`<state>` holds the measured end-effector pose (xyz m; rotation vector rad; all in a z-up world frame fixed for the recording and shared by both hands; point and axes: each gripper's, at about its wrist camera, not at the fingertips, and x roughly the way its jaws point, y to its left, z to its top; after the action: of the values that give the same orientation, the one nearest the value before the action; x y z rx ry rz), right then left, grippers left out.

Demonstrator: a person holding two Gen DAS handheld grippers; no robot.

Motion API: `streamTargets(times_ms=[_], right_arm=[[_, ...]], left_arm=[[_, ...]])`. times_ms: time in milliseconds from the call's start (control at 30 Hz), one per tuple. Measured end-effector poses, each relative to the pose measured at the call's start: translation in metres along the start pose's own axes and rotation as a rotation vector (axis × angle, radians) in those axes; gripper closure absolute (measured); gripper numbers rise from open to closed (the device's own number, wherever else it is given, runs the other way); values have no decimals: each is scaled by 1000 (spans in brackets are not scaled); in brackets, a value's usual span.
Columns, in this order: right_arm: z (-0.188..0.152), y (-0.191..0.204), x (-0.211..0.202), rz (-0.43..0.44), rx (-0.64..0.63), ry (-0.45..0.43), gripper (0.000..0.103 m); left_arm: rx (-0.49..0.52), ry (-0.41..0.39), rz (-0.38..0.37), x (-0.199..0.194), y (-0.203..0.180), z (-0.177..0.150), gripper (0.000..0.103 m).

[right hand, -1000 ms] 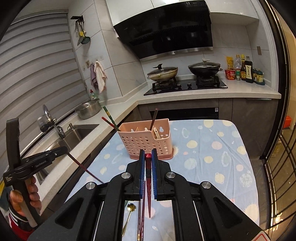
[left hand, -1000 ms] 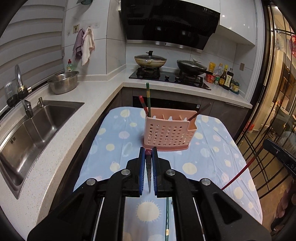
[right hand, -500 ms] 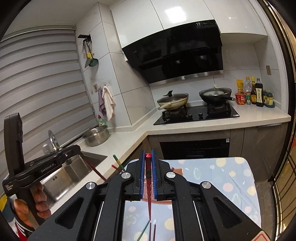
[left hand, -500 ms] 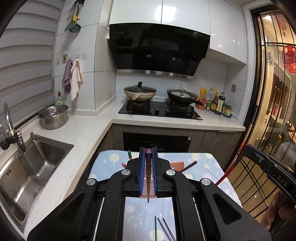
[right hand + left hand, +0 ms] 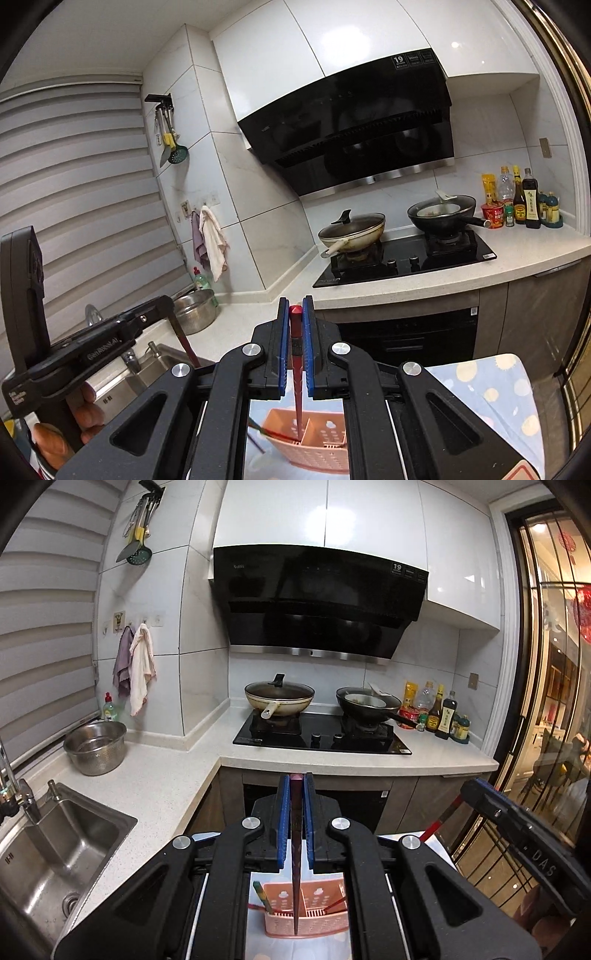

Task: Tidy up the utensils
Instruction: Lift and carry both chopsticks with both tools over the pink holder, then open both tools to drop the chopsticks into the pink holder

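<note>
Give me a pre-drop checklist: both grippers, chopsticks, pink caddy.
1. Left gripper clamped on the dark maroon chopstick: ok, stick pinched between the blue fingers.
2. Right gripper clamped on the red chopstick: ok.
3. Dark maroon chopstick tip over the pink perforated plastic caddy: ok in image; tip overlaps the caddy, height cannot tell.
4. Red chopstick tip aimed into a caddy compartment: ok, it points beside the centre divider; whether it is inside cannot tell.
5. Sticks hang near vertical: ok.
6. Utensils already in the caddy clear of the drop path: cannot tell, green-handled stick leans at the left end.
</note>
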<state>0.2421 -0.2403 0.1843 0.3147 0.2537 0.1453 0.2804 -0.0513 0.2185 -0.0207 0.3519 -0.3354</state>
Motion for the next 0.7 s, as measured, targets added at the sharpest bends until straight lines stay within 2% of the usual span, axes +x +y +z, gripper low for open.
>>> streamTargets(times_ms=[167, 433, 700], right_arm=[[-8, -7, 25, -27, 7, 36, 97], [-32, -29, 58, -80, 37, 127, 97], [-49, -39, 70, -115, 32, 178, 96]], left_arm=[[-5, -10, 9, 14, 6, 4, 96], [-7, 52, 28, 41, 15, -16, 96], [-12, 107, 48, 57, 21, -36, 96]])
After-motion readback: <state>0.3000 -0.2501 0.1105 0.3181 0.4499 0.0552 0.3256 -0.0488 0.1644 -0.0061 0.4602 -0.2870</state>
